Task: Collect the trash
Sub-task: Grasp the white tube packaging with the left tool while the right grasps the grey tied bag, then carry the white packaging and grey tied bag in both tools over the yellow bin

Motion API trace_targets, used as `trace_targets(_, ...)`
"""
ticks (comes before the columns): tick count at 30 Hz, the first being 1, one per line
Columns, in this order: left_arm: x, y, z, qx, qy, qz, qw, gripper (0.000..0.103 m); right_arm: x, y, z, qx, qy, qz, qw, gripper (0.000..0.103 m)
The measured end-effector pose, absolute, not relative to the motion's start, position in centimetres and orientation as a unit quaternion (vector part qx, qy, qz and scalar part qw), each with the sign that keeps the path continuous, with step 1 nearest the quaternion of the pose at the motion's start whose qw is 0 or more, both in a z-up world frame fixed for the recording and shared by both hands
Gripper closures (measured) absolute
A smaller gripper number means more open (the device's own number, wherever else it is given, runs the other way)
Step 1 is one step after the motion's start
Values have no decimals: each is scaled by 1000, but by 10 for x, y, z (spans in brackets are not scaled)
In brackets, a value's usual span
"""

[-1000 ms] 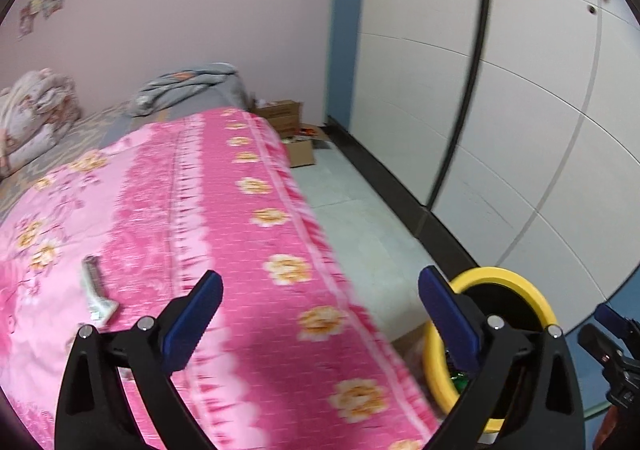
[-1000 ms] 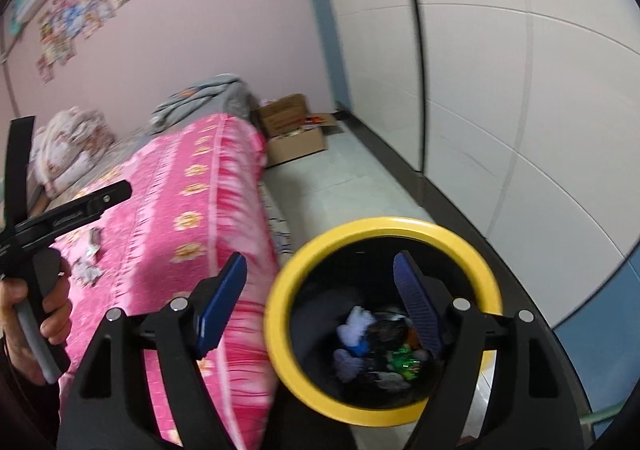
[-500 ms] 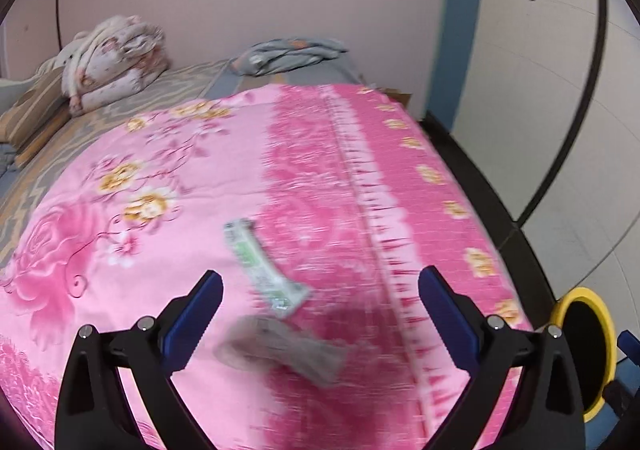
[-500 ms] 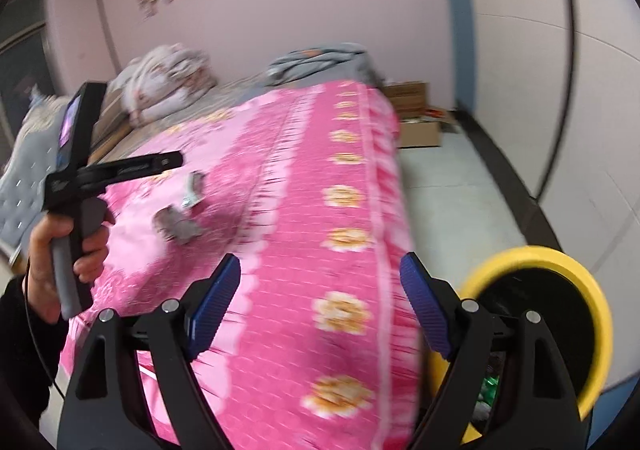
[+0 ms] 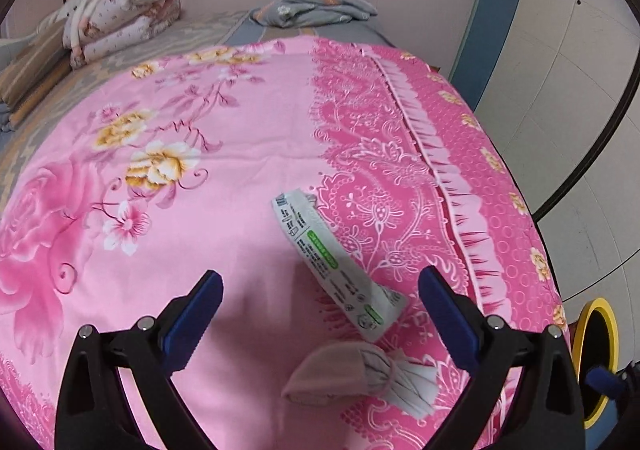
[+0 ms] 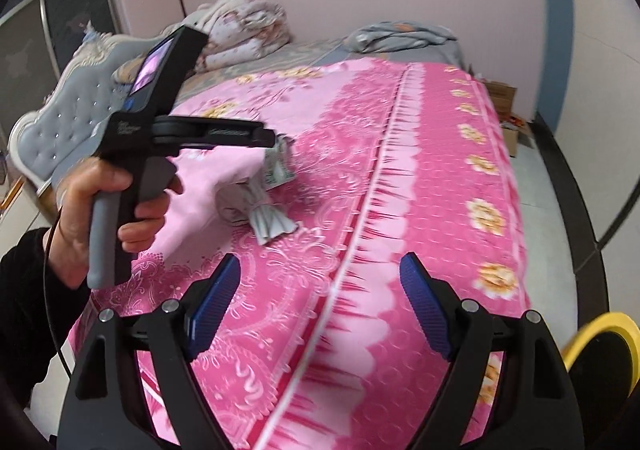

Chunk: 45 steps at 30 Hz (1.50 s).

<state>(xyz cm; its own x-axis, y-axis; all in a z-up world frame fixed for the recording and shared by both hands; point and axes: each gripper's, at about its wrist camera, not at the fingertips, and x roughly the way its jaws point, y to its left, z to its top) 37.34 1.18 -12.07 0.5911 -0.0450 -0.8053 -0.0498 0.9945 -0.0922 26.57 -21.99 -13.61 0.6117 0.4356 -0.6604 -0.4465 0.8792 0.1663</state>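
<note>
Left gripper point(image 5: 320, 298) jaws wide, empty, hovering over pink bedspread point(image 5: 224, 178); white wrapper point(image 5: 336, 264) and crumpled grey wrapper point(image 5: 360, 374) lie just beneath; right gripper point(image 6: 320, 302) also spread, empty; yellow-rimmed bin point(image 6: 600, 346) beside the bed.

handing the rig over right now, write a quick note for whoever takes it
Left gripper: open, empty, over the two scraps.
Right gripper: open, empty, over the bed edge.
Trash: a long white wrapper and a crumpled wrapper lie on the pink bedspread.
Yellow-rimmed bin stands on the floor beside the bed.
Done: nothing picked up yet.
Left: grab both scraps and drop them in the bin.
</note>
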Motion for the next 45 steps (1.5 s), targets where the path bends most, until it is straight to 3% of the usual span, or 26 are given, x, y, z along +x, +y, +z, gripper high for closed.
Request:
trace_targets(9,396,20,-145,-77,478,-27,874,11,296,-175,-156,-19,396,290,871,25)
trace_targets(16,412,33,-165,-111,502,-45,856,36,321,-142,-173,-33,410,309,857,27)
trace_targets(22,422,42,-170,-133,503,-61,852,60,341,-118,-185,-53,420,319,848,36)
trace_targets(26,424,46,-171,-150,503,-73,848,67,354,-108,-195,-63,431,319,842,43)
trace_targets(29,424,48,-171,-154,501,-74,848,69,359,-104,-200,-69,435,314,841,48)
trace_targets(39,420,53,-167,-170,499,-69,847,74,361,-105,-202,-61,442,304,842,77)
trace_targets(45,411,51,-153,-164,490,-69,853,76,349,-119,-191,-62,436,290,850,79)
